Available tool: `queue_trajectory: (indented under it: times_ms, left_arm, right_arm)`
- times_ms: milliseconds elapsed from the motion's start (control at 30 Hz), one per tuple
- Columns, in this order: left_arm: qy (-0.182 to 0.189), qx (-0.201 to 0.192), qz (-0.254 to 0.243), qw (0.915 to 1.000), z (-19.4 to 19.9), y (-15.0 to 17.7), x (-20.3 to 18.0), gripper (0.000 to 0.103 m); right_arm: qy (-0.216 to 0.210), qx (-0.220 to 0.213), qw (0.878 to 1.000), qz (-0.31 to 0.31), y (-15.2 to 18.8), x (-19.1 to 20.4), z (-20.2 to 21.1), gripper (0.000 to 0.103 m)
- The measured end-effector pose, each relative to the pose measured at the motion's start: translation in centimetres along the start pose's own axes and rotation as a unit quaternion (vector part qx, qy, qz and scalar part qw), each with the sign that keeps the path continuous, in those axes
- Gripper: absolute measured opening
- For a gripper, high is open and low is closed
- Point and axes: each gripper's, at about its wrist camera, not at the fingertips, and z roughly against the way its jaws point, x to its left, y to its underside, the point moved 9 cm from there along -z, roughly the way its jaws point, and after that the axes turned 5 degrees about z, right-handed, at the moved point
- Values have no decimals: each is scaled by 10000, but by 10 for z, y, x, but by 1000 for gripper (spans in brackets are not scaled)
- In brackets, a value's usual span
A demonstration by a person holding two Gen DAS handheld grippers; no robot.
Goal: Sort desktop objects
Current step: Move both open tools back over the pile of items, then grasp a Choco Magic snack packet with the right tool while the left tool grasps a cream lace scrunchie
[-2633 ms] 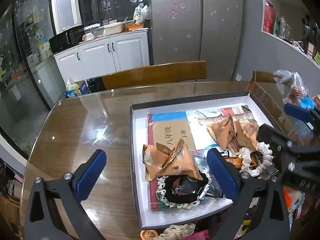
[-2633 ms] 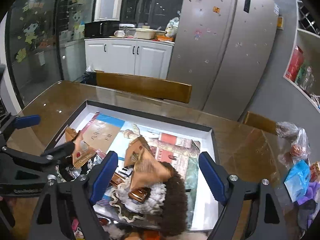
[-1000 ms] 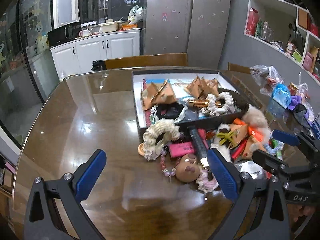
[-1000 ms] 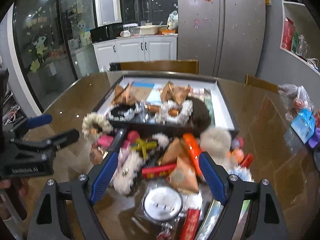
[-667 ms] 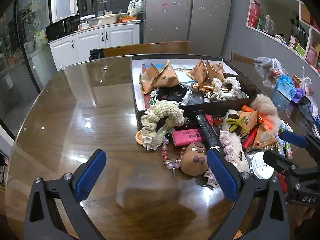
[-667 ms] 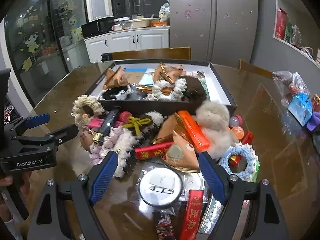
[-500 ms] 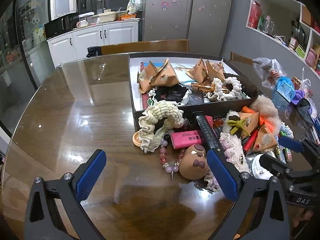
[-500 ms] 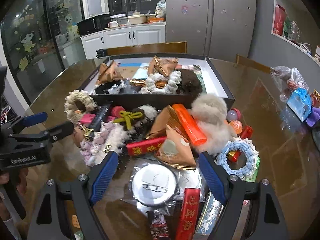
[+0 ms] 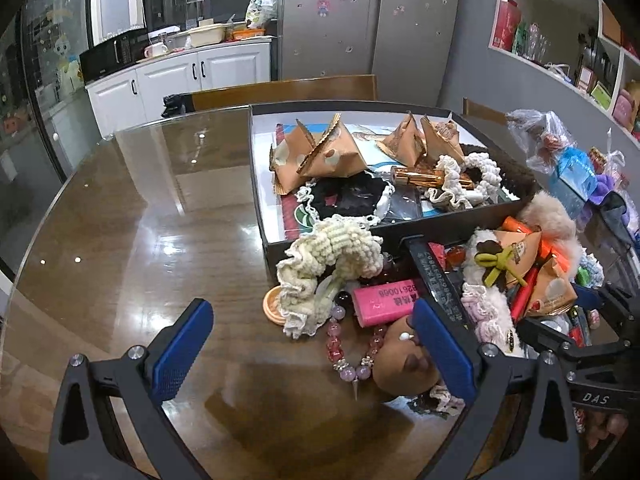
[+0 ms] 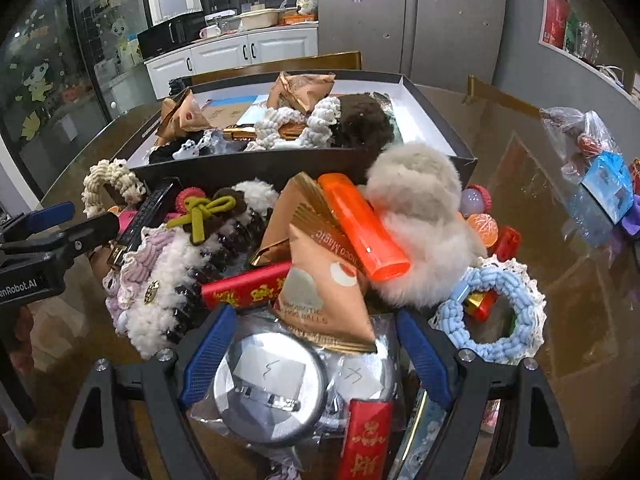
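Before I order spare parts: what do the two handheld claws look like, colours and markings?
Both match. The left claw and right claw have matte black triangular cut-out frames with silver screws, and each finger carries a blue textured pad. The right claw's body shows white "DAS" lettering; the left claw's shows "enRobot.AI". No cables visible.

Kitchen-dining room, dim, lit from above.
Far: white cabinets [image 9: 180, 80], grey fridge [image 9: 372, 20]; right: wall shelves [image 9: 560, 52]; near: glossy wooden table [image 9: 120, 240].
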Motion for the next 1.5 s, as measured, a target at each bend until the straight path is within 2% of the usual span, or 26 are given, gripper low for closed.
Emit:
queue_trajectory:
  times_ms: [100,133,167,200,233,300,333,467,633,933,1500]
  left_arm:
    - [200,10,118,9997,-2,0,1,89]
    - [234,18,144,9996,-3,0,1,85]
    - [226,26,145,9996,-4,-1,2,73]
    - [213,49,135,9997,-5,0,2,60]
    - [246,51,162,9996,-5,0,2,57]
    - [342,75,140,9993,-5,0,-2,43]
    - [355,68,91,9993,-4,-1,-4,40]
    - [269,58,-13,9996,-2,-1,-6,14]
    - [288,106,27,9995,-4,3,-2,11]
    - [239,-261,-7,9994,24,-9,-5,11]
    - [297,-492,49,9983,59,-25,-15,11]
  right_arm:
    - [5,-35,10000,21,-1,0,-1,80]
    - [-17,-47,10000,23,-2,0,0,71]
    - [-14,-75,10000,21,-3,1,1,66]
    - [8,-81,10000,-12,-3,-1,1,55]
    - [27,-84,10000,-33,-4,-2,2,46]
    - [-59,-71,9999,-110,-5,-3,2,45]
    - [-71,-71,9999,-112,-5,-3,2,45]
    - [-96,-67,9999,-105,-3,-1,3,44]
    - [-155,-90,9997,-162,-3,-2,6,41]
    - [-270,-250,9993,-116,-8,3,19,40]
    - [-248,-540,9982,-35,-33,7,50,40]
